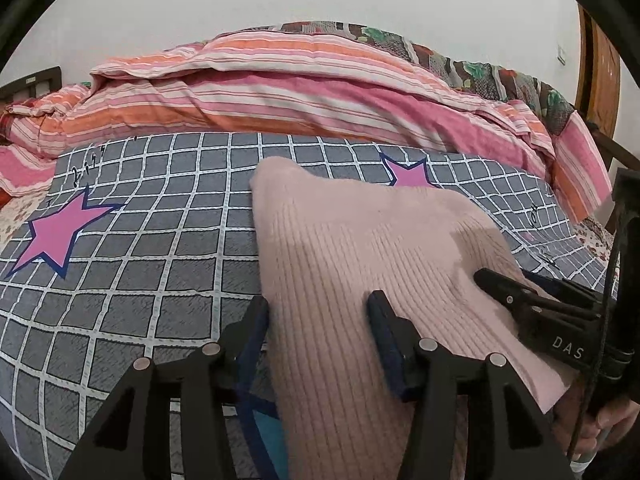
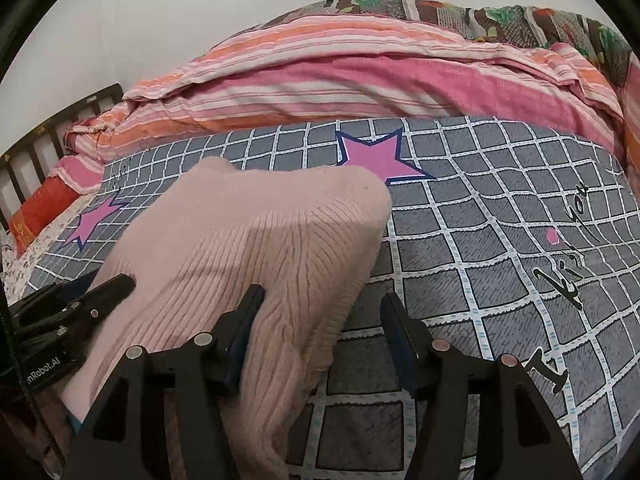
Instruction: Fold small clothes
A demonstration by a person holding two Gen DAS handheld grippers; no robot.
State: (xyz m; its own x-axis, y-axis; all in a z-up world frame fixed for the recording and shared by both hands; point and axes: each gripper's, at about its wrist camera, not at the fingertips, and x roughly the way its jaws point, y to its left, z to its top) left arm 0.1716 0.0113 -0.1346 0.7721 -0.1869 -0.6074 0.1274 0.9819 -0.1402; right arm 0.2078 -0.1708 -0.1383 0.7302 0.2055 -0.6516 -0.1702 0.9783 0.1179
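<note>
The pink ribbed knit garment [image 1: 360, 248] lies on the grey checked bed cover with pink stars [image 1: 132, 264], at about 1 o'clock in the left wrist view and 10 o'clock in the right wrist view. It appears doubled over, with its rounded far edge toward 12 o'clock, nearer the striped duvet [image 1: 304, 92].

Step in hand, by judgement: a fold has been laid down and let go.

Left gripper [image 1: 318, 320]: jaws parted, not clamping. The garment's left edge lies between them; the right finger rests over the knit, the left over the cover.

Right gripper [image 2: 322, 316]: jaws parted, gripping nothing. The garment's right edge lies between them; the left finger rests over the knit, the right over the cover.

Next move, by judgement: regrip the near edge or the side edges for a further fold, with both grippers closing evenly so the soft knit does not bunch.
</note>
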